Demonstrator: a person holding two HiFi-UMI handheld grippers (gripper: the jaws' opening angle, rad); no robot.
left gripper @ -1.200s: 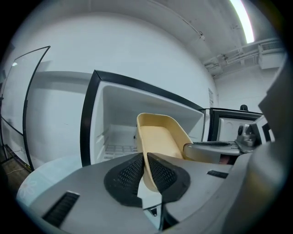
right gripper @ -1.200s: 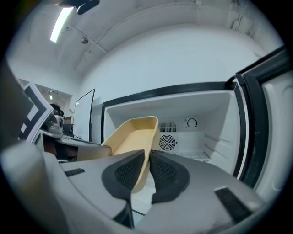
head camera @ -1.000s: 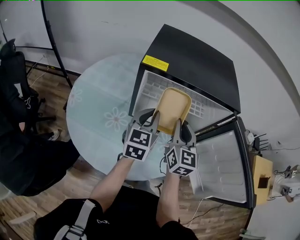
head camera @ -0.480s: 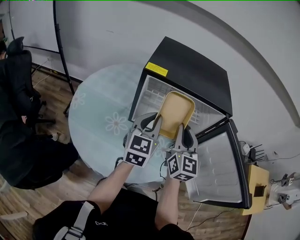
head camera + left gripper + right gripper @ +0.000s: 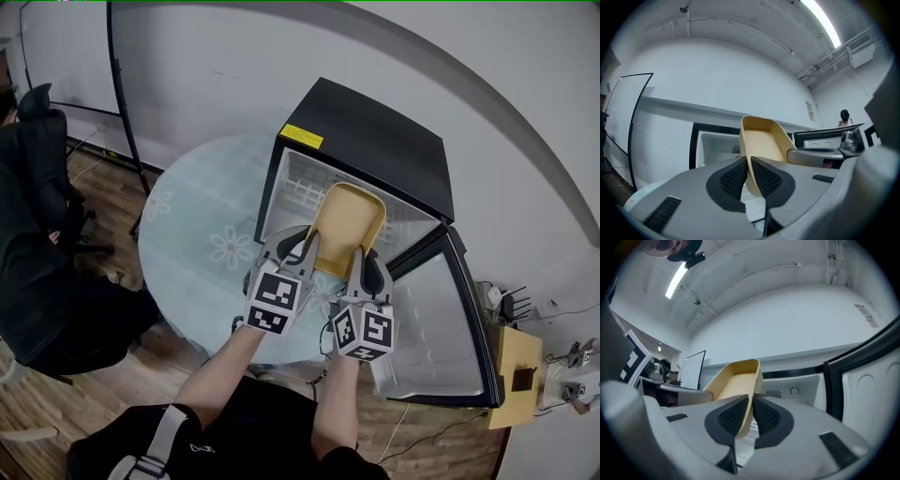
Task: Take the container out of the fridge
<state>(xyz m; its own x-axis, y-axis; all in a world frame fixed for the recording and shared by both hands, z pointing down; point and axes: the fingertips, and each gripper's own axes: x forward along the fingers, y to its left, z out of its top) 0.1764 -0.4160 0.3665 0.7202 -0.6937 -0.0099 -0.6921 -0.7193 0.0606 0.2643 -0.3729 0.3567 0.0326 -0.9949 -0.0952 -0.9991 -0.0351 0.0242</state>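
We held the smooth, round-cornered tan container (image 5: 349, 217) at the boxy black fridge's (image 5: 375, 141) open mouth. The left gripper (image 5: 749, 174) clamped its left wall, and the right gripper (image 5: 751, 414) (jaws just closing further) clamped its right wall between dimpled pads.

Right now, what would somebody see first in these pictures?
The yellow container stands out in the middle, held in front of the open black mini fridge, whose door hangs wide at the right. The left gripper and right gripper each pinch a side wall; the right one's jaws have just been closing on it.
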